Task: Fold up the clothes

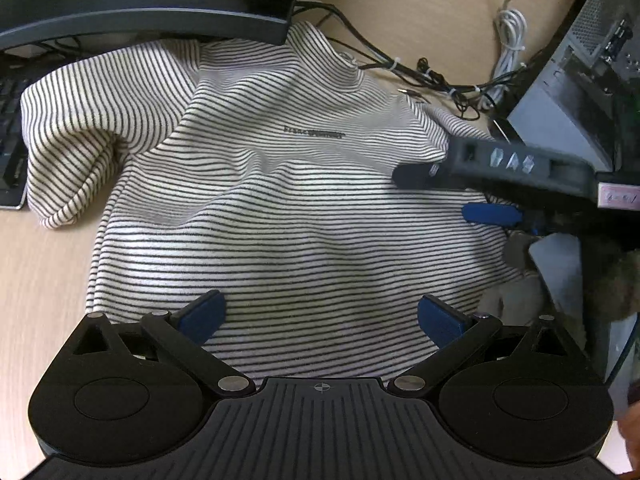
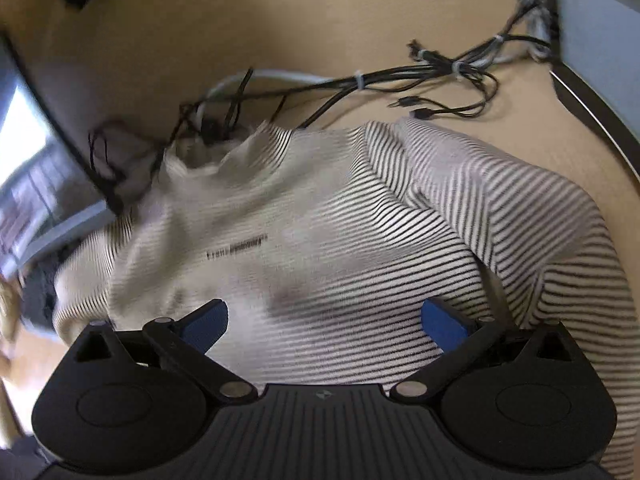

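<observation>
Striped shirt [image 1: 280,208] is lying spread and rumpled on the surface [image 1: 40,280], folding barely begun; left tongs [image 1: 320,316] and right tongs [image 2: 324,320] are hovering agape, gripping nothing.

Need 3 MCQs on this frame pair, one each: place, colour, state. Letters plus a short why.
1. Where does the monitor base sit relative to the striped shirt?
A. at its far edge, over the fabric
B. under its hem
C. off the desk

2. What colour are the pads on the left gripper fingers?
A. red
B. blue
C. white

3. How do the jaws of the right gripper stand?
A. shut on a sleeve
B. shut on a cable
C. open over the shirt

Answers:
1 A: in the left wrist view the dark base overlaps the shirt's top edge.
2 B: both pads show blue.
3 C: the right wrist view shows the two pads wide apart with striped cloth lying between and nothing pinched.
</observation>
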`<action>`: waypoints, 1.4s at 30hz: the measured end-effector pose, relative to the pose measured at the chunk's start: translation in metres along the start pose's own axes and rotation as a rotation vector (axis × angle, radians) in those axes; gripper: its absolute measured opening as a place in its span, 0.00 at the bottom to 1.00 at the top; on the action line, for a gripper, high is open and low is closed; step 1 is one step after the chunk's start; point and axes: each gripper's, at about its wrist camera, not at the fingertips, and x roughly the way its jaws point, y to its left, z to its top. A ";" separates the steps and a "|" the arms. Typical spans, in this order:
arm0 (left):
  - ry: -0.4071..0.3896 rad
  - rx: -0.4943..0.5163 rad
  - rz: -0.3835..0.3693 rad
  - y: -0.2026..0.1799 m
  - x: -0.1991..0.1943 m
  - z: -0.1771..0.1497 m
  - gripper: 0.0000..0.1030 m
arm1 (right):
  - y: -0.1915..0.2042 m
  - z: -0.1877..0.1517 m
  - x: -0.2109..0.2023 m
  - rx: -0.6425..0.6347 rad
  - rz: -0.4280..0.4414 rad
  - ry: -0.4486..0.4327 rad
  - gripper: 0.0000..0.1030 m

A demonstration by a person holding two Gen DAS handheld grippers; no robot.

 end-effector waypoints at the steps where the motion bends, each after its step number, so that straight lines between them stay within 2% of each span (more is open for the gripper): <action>1: -0.002 0.016 0.004 0.000 0.000 -0.001 1.00 | 0.005 -0.002 0.001 -0.044 -0.016 0.016 1.00; 4: -0.006 0.080 0.018 -0.006 -0.001 -0.005 1.00 | 0.012 -0.015 -0.003 -0.116 -0.057 0.039 1.00; 8: 0.010 0.092 0.009 -0.004 -0.012 -0.018 1.00 | 0.012 -0.037 -0.022 -0.092 -0.095 0.071 1.00; 13: 0.044 0.092 -0.061 0.007 -0.032 -0.037 1.00 | 0.016 -0.069 -0.051 -0.083 -0.095 0.101 1.00; 18: 0.062 0.128 -0.145 0.012 -0.042 -0.049 1.00 | 0.040 -0.095 -0.055 -0.176 -0.203 0.107 1.00; 22: 0.101 0.105 -0.179 0.018 -0.049 -0.051 1.00 | 0.049 -0.098 -0.051 -0.201 -0.252 0.093 1.00; 25: 0.136 0.108 -0.220 0.024 -0.057 -0.035 1.00 | 0.054 -0.088 -0.065 -0.210 -0.294 0.090 0.95; 27: 0.142 0.179 -0.200 0.021 -0.063 -0.016 1.00 | 0.063 -0.076 -0.079 -0.275 -0.328 0.076 0.95; 29: 0.181 0.248 -0.159 0.012 -0.064 0.008 1.00 | 0.072 -0.058 -0.086 -0.307 -0.358 0.095 0.95; 31: 0.211 0.327 -0.106 0.000 -0.058 0.024 1.00 | 0.073 -0.043 -0.083 -0.271 -0.399 0.097 0.94; 32: 0.177 0.402 -0.069 -0.007 -0.054 0.026 1.00 | 0.072 -0.037 -0.080 -0.240 -0.420 0.057 0.94; 33: 0.111 0.491 -0.019 -0.015 -0.051 0.025 1.00 | 0.070 -0.035 -0.081 -0.215 -0.415 -0.027 0.92; 34: 0.027 0.547 0.014 -0.021 -0.050 0.024 1.00 | 0.065 -0.037 -0.085 -0.190 -0.391 -0.152 0.92; 35: -0.081 0.515 0.016 -0.018 -0.054 0.022 1.00 | 0.058 -0.042 -0.089 -0.152 -0.371 -0.285 0.92; 36: -0.156 0.411 0.006 -0.009 -0.057 0.021 1.00 | 0.048 -0.048 -0.089 -0.090 -0.380 -0.368 0.92; 37: -0.169 0.275 -0.012 0.003 -0.057 0.022 1.00 | 0.038 -0.052 -0.086 -0.016 -0.394 -0.379 0.92; 39: -0.160 0.013 -0.090 0.027 -0.053 0.019 1.00 | 0.020 -0.057 -0.076 0.053 -0.327 -0.310 0.91; 40: -0.157 -0.071 -0.120 0.035 -0.050 0.016 1.00 | 0.017 -0.059 -0.071 0.035 -0.323 -0.284 0.85; 41: -0.152 -0.099 -0.132 0.039 -0.047 0.013 1.00 | 0.018 -0.060 -0.069 0.009 -0.348 -0.266 0.81; 42: -0.148 -0.109 -0.145 0.041 -0.044 0.010 1.00 | 0.020 -0.062 -0.070 -0.001 -0.370 -0.260 0.72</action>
